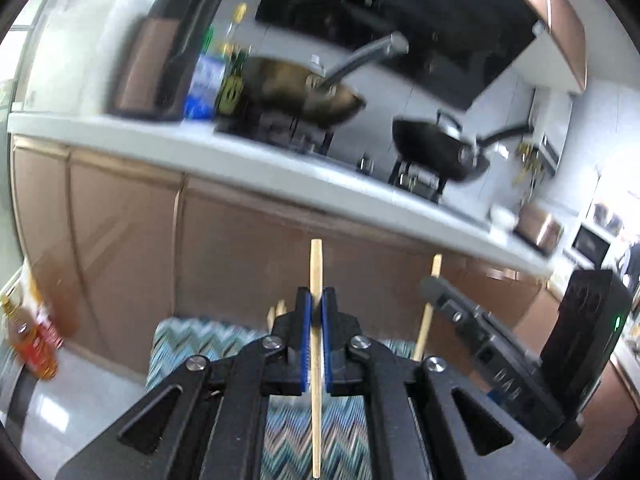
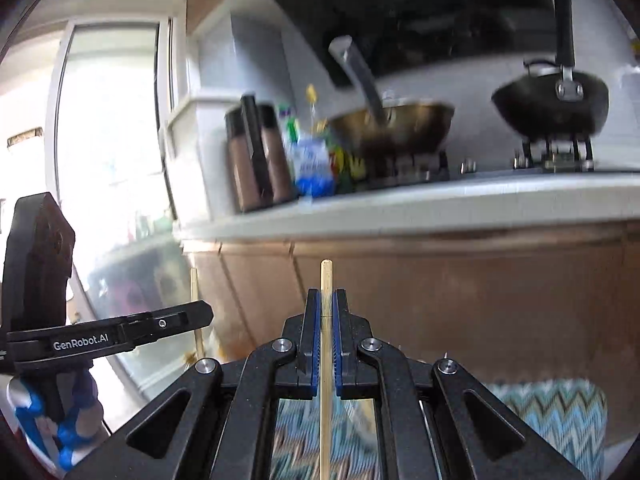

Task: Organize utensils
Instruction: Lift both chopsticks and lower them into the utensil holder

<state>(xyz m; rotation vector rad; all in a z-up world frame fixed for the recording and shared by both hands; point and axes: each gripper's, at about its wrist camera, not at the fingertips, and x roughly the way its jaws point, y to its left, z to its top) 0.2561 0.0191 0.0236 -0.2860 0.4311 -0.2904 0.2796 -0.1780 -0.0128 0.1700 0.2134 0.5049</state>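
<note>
One chopstick [image 1: 316,276] is clamped upright between the closed blue pads of the left gripper [image 1: 316,300], another chopstick [image 2: 326,280] likewise by the right gripper [image 2: 326,300]. A zigzag cloth [image 1: 188,340] is seen below, brown cabinets [image 1: 120,216] and a counter [image 1: 160,136] with pans beyond.

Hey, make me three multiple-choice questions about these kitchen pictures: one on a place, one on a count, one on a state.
1. Where is the black wok? A on the stove burner; B on the floor; C in a sink.
2. How many pans sit on the stove? A one; B two; C four.
3. The left claw is: A wide open; B shut on a thin wooden chopstick; C out of view.

Answers: 1 A, it rests on the burner grate. 2 B, the brass-coloured pan and the wok. 3 B, blue pads clamp the stick.
</note>
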